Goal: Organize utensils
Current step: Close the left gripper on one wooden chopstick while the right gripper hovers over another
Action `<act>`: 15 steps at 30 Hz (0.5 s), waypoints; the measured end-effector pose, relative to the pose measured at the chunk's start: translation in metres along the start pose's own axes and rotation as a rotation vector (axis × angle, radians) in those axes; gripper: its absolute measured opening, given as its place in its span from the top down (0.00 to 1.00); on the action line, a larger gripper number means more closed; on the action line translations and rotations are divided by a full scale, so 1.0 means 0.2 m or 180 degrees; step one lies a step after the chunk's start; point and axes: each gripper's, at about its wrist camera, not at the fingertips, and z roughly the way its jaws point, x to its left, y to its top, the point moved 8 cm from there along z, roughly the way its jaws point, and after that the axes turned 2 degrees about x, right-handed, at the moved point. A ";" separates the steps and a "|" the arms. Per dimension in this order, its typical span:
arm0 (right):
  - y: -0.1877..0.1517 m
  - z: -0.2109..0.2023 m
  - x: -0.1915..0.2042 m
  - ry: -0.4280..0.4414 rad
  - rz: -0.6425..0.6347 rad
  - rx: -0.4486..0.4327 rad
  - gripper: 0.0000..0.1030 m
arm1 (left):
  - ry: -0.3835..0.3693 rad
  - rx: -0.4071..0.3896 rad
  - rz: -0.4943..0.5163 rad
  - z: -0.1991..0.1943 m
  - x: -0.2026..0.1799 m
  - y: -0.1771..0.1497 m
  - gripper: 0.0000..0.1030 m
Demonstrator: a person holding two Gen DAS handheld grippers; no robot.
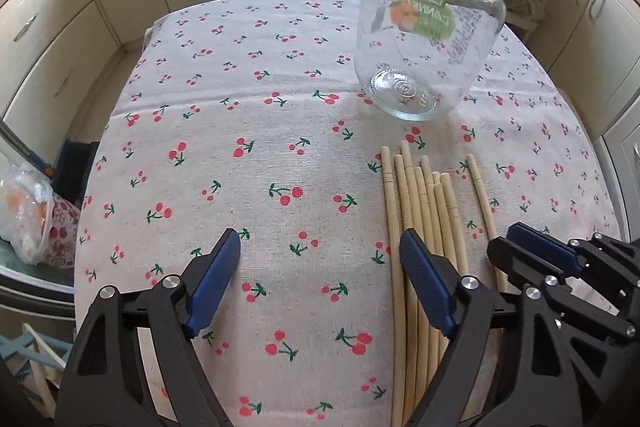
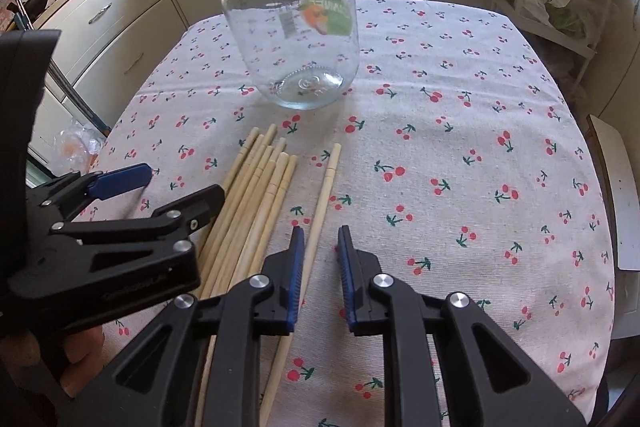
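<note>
Both jaws stand open and empty. The right gripper (image 2: 318, 267) has 1 pale, thin bamboo chopstick (image 2: 320, 203) at its left pad, beside the bundle. Light, stiff, slick: grip mid-shaft. The fragile clear glass jar (image 2: 294, 39) stands ahead.

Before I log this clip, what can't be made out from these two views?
- Near ends of the bundled chopsticks: left wrist view, hidden behind the left gripper; right wrist view, cut off by the bottom edge.
- Exact chopstick count: they overlap in both views.
- Label text on the glass jar: seen reversed through the glass, too small to read.
- Whether the right gripper touches the lone chopstick: unclear in both views.
</note>
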 end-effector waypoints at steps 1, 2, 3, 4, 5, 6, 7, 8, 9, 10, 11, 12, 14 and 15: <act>0.00 0.00 0.00 -0.0001 0.0000 -0.0005 0.82 | 0.0031 -0.0018 0.0010 0.00 0.00 0.00 0.24; 0.01 0.00 0.00 -0.0006 -0.0001 -0.0016 0.82 | 0.0059 -0.0024 0.0023 0.00 0.01 0.01 0.25; 0.01 0.00 0.00 -0.0007 0.0008 -0.0025 0.82 | 0.0093 -0.0029 0.0035 -0.01 0.01 0.01 0.26; 0.02 0.01 0.00 -0.0006 0.0030 -0.0037 0.82 | 0.0085 -0.0020 0.0028 -0.01 0.02 0.01 0.28; 0.03 0.01 -0.01 -0.0006 0.0048 -0.0045 0.82 | 0.0072 -0.0009 0.0012 -0.01 0.02 0.01 0.29; 0.04 0.02 -0.01 0.0000 0.0060 -0.0057 0.82 | 0.0054 -0.0009 -0.0004 0.00 0.02 0.02 0.31; 0.05 0.02 -0.01 0.0003 0.0061 -0.0065 0.82 | 0.0037 -0.0005 -0.0004 0.00 0.02 0.03 0.34; 0.06 0.02 -0.01 0.0006 0.0053 -0.0071 0.82 | 0.0015 0.0015 0.0006 0.01 0.02 0.04 0.38; 0.06 0.03 -0.01 0.0007 0.0037 -0.0068 0.82 | 0.0053 0.0005 0.0032 0.02 0.01 0.06 0.39; 0.06 0.03 -0.01 0.0008 0.0017 -0.0063 0.82 | 0.0076 -0.0002 0.0051 0.03 0.01 0.07 0.42; 0.06 0.03 -0.01 -0.0003 -0.0020 -0.0054 0.84 | 0.0089 -0.0013 0.0075 0.04 0.00 0.08 0.44; 0.06 0.03 -0.01 -0.0015 -0.0047 -0.0047 0.88 | 0.0084 -0.0027 0.0092 0.05 0.00 0.10 0.45; 0.06 0.03 -0.01 0.0020 -0.0102 0.0006 0.93 | 0.0064 -0.0046 0.0088 0.05 -0.01 0.12 0.60; 0.06 0.03 -0.01 0.0027 -0.0117 0.0019 0.93 | 0.0021 -0.0032 0.0084 0.05 0.00 0.13 0.67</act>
